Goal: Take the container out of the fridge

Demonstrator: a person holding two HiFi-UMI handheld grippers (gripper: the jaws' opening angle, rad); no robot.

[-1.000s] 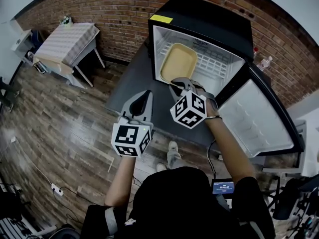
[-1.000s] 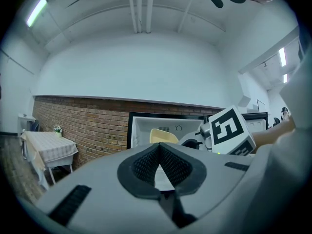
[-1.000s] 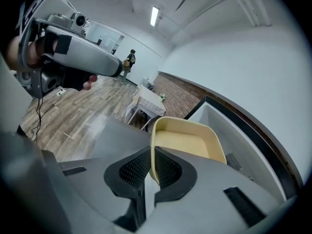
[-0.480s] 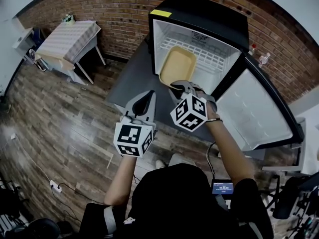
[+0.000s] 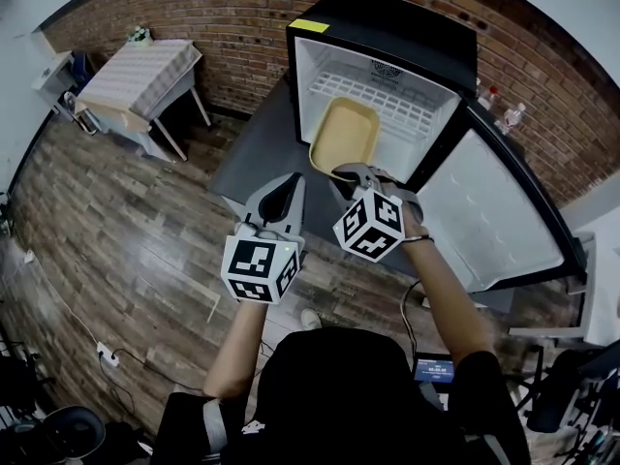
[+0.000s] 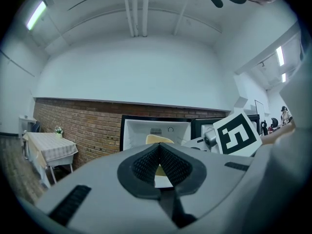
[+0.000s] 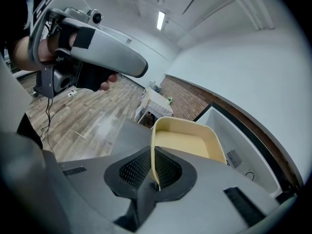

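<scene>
A shallow yellow container (image 5: 344, 136) sticks out of the open black fridge (image 5: 387, 37), its near edge past the fridge's front. My right gripper (image 5: 341, 170) is shut on that near rim. In the right gripper view the thin rim (image 7: 153, 165) runs between the two pads and the container (image 7: 187, 143) tilts away toward the white fridge interior (image 7: 234, 140). My left gripper (image 5: 289, 184) hovers just left of the right one, shut and holding nothing. In the left gripper view the jaws (image 6: 158, 149) are pressed together, with the container (image 6: 157, 139) behind them.
The fridge door (image 5: 494, 221) hangs wide open to the right. The fridge stands on a dark grey platform (image 5: 254, 153). A table with a checked cloth (image 5: 140, 77) is at the back left by the brick wall. Small bottles (image 5: 511, 116) stand right of the fridge.
The container has slid a little further out of the fridge toward me with the right gripper still shut on its rim. The left gripper has stayed beside it.
</scene>
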